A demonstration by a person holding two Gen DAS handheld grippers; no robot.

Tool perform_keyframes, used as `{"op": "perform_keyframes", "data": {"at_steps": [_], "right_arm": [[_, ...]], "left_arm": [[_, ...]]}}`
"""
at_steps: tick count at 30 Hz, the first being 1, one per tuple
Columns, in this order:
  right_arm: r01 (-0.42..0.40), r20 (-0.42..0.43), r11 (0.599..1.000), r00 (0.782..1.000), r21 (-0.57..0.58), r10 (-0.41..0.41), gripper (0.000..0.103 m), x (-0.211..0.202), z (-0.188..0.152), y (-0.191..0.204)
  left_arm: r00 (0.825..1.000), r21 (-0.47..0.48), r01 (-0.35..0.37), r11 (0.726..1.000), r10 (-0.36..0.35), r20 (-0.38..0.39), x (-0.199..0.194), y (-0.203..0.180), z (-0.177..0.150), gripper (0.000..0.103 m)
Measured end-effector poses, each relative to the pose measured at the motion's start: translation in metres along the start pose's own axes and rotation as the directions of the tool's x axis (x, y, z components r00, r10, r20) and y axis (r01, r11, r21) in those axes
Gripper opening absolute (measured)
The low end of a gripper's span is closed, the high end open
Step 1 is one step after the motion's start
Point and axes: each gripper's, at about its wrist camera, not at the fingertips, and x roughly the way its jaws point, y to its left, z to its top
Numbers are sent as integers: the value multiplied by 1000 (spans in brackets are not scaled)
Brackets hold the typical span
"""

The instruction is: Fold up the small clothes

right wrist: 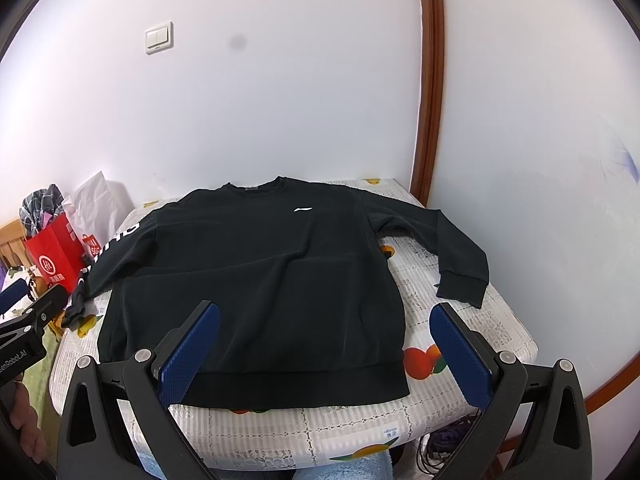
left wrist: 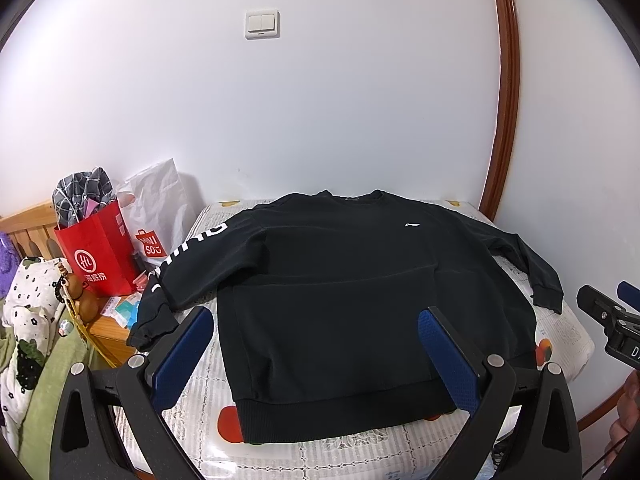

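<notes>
A black sweatshirt point(left wrist: 340, 292) point(right wrist: 256, 280) lies spread flat, front up, on a small table, with a white logo on its chest. Its left sleeve with white lettering point(left wrist: 180, 264) hangs off the table's left edge. The plain right sleeve point(right wrist: 452, 244) lies bent on the right side. My left gripper point(left wrist: 316, 320) hovers open above the hem, nothing between its blue pads. My right gripper point(right wrist: 326, 316) is also open and empty, over the hem's right part. Each gripper shows at the edge of the other's view: the right gripper point(left wrist: 612, 320) and the left gripper point(right wrist: 24, 320).
The table wears a white fruit-print cover point(right wrist: 460, 344) and stands against a white wall. A red paper bag point(left wrist: 100, 252) and a white bag point(left wrist: 160, 208) sit on a wooden stand to the left. A brown door frame point(right wrist: 430, 80) rises behind on the right.
</notes>
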Motion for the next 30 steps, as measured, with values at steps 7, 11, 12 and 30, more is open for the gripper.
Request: {"op": "perform_keyframes", "data": {"at_steps": [7,11,12,30], "right_arm": [[2,1,1000,1000,-1,-2,103,-1,0,1],[3,2,1000,1000,-1,-3,103,0,-1,1],[3,2,1000,1000,0,-3,103,-1,-2,1],[-9,9,1000,1000,-3,10,103,1,2,3]], "left_arm": [[1000,0,0,1000,0,0,0,0,0,103],[1000,1,0,1000,0,0,0,0,0,103],[1000,1,0,1000,0,0,0,0,-1,103],[1000,-3,-7,1000,7,-3,6,5,3,103]]}}
